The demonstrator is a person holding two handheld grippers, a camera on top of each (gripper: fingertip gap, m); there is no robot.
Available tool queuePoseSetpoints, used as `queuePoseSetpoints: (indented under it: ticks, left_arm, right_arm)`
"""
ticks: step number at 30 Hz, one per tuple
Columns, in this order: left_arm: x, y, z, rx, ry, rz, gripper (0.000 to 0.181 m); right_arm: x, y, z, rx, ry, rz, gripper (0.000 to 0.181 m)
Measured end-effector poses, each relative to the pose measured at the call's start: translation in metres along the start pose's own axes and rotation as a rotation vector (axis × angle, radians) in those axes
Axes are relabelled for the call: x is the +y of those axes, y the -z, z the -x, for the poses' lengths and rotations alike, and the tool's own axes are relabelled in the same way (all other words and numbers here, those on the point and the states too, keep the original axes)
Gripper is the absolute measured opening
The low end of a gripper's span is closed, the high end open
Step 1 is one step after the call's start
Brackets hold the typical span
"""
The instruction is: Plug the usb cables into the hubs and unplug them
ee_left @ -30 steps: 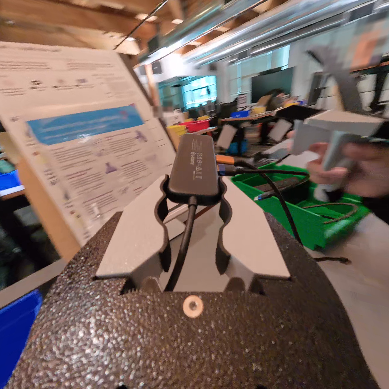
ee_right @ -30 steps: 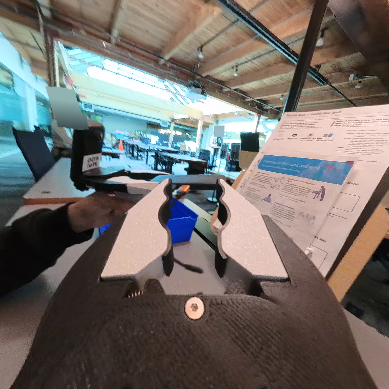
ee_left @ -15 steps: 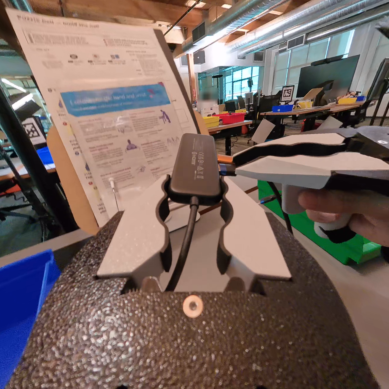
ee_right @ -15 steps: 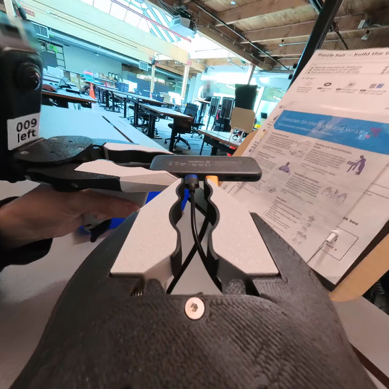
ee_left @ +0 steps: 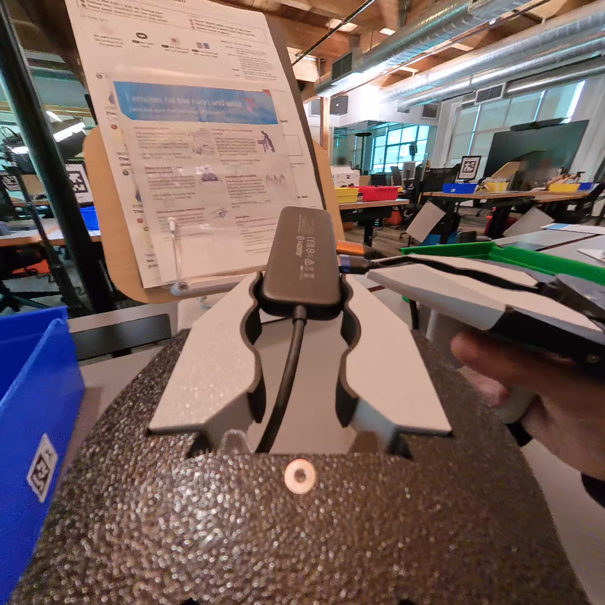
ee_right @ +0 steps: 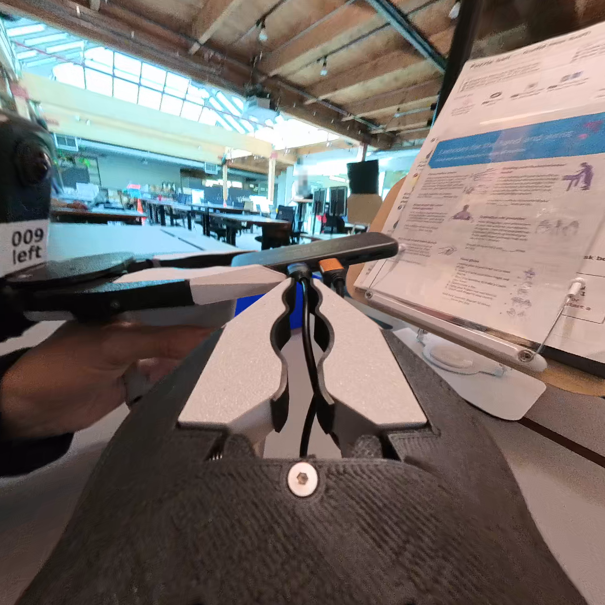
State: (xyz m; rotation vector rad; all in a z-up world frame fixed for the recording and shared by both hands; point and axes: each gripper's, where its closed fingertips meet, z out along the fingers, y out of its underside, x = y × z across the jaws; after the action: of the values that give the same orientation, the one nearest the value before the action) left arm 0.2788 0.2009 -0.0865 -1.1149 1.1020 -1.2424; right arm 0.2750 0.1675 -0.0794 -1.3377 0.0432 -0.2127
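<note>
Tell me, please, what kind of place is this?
Probably an open workshop or lab office: rows of work tables, coloured parts bins, and exposed ducts under a wooden ceiling.

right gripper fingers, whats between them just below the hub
A black cable runs down between the right gripper fingers, its blue-tipped plug in the hub beside an orange plug. The right wrist view shows this.

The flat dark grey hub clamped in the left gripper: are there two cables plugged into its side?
Yes: the flat dark grey hub has a blue-tipped plug and an orange plug seated side by side.
</note>
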Motion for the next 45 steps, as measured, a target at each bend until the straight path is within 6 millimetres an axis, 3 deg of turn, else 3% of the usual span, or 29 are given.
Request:
queuePoseSetpoints:
  ticks: [6, 10, 24, 45]
  left_arm:
    - [0.001, 0.000, -0.003, 0.003, -0.011, 0.008, 0.045]
    - [0.010, -0.003, 0.002, -0.012, -0.010, 0.038, 0.045]
    - [0.017, -0.004, 0.003, 0.006, 0.013, 0.063, 0.045]
    - [-0.002, -0.001, -0.006, 0.008, -0.046, 0.049, 0.045]
  right_arm:
    - [-0.008, 0.007, -0.003, 0.024, -0.071, -0.091, 0.006]
    - [0.003, 0.003, -0.004, 0.029, -0.052, -0.027, 0.003]
    - [0.011, 0.004, -0.003, 0.031, 0.027, 0.033, 0.004]
    - [-0.004, 0.012, 0.001, 0.001, 0.131, 0.200, 0.003]
